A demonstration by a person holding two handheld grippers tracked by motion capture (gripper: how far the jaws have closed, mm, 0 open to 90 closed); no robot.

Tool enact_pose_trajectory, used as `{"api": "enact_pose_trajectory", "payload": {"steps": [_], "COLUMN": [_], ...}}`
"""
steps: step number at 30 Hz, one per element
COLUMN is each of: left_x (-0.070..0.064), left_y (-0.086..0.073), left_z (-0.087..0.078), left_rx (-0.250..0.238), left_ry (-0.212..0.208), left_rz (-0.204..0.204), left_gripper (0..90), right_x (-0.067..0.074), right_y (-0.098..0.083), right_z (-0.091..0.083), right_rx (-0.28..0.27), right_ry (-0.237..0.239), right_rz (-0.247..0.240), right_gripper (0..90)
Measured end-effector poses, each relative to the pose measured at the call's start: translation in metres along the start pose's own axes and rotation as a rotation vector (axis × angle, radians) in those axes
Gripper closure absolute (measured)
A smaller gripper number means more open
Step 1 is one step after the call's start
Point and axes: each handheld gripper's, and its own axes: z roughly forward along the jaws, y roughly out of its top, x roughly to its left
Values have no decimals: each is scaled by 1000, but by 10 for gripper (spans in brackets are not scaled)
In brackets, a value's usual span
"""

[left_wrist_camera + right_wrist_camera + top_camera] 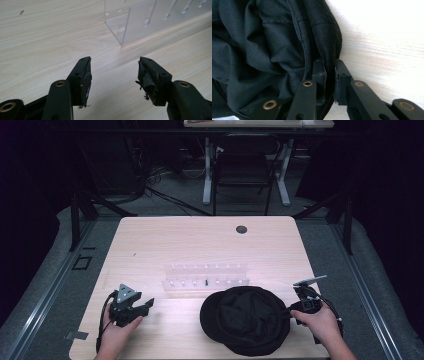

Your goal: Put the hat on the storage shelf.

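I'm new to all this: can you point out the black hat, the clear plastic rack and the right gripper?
black hat (pixel 247 320): high view, crown.
clear plastic rack (pixel 206 275): high view, middle.
right gripper (pixel 329 72): right gripper view, between its fingertips.

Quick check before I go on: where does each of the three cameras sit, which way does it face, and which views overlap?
High view: above the person's side, facing forward and down on the light wooden table; both hands enter from below, left gripper and right gripper.
Left gripper view: rides the left gripper, jaws apart over bare wood, facing the clear slotted plastic rack.
Right gripper view: rides the right gripper, jaws pinching the rim of the black fabric cap.
Shared: the cap and rack also appear from above.
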Motion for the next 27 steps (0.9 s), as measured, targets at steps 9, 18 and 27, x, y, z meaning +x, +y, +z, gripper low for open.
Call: {"api": "enact_pose_trajectory", "payload": {"steps": [9, 18, 27], "left_x": [0, -1, -2], "left_y": [0, 0, 0], "left_z": [0, -1, 0], "left_rx": [-2, -6, -4], "left_ry": [2, 3, 4], "left_rz": [5, 11, 13], "left_gripper": [445, 446, 446], "right_x": [-4, -5, -3], "right_y": [1, 1, 1], "right_z": [-1, -6, -18], "right_rx": [21, 8, -6], "right_ry": [32, 89, 131], "right_rz": [11, 38, 46], "right_gripper": [866, 875, 878]}}
